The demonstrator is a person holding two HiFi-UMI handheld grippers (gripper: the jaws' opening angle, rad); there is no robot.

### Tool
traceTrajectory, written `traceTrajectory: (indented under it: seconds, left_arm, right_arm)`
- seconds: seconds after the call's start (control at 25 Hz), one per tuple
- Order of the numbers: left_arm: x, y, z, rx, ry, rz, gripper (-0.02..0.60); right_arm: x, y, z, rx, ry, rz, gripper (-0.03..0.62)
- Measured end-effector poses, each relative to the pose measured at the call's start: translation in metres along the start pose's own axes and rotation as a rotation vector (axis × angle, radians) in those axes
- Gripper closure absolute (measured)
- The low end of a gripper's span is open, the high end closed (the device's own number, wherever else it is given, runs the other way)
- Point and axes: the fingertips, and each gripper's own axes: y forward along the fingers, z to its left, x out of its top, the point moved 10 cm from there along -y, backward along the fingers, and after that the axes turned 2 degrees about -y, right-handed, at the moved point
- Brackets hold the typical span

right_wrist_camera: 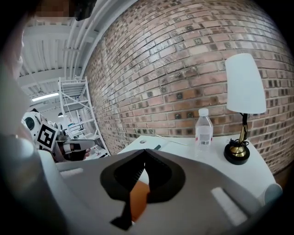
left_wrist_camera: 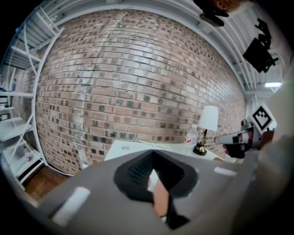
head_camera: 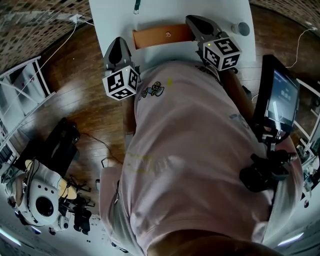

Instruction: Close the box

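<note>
An orange-brown box [head_camera: 162, 36] lies on the white table [head_camera: 115, 20] just beyond the person's chest. My right gripper [head_camera: 192, 21] is over the box's right end, with its marker cube behind it. In the right gripper view its jaws [right_wrist_camera: 145, 151] are shut, tips together, and a strip of the orange box [right_wrist_camera: 138, 202] shows below them. My left gripper [head_camera: 119, 44] hangs at the table's near edge, left of the box. Its jaws [left_wrist_camera: 152, 153] also meet at the tips, with an orange strip [left_wrist_camera: 161, 199] showing under them. Nothing is visibly pinched in either.
A lamp [right_wrist_camera: 243, 92] and a water bottle [right_wrist_camera: 203, 128] stand at the back of the table by the brick wall. A pen [head_camera: 136, 6] lies far back. A screen on a stand [head_camera: 280, 97] is at the right. Gear lies on the wooden floor [head_camera: 42, 200].
</note>
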Motion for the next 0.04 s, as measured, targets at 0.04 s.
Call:
traceTrajectory:
  seconds: [0.04]
  left_arm:
    - [0.0016, -0.0005, 0.0015, 0.0, 0.0, 0.0, 0.577]
  right_arm:
    - [0.0015, 0.0011, 0.0023, 0.002, -0.003, 0.001, 0.59]
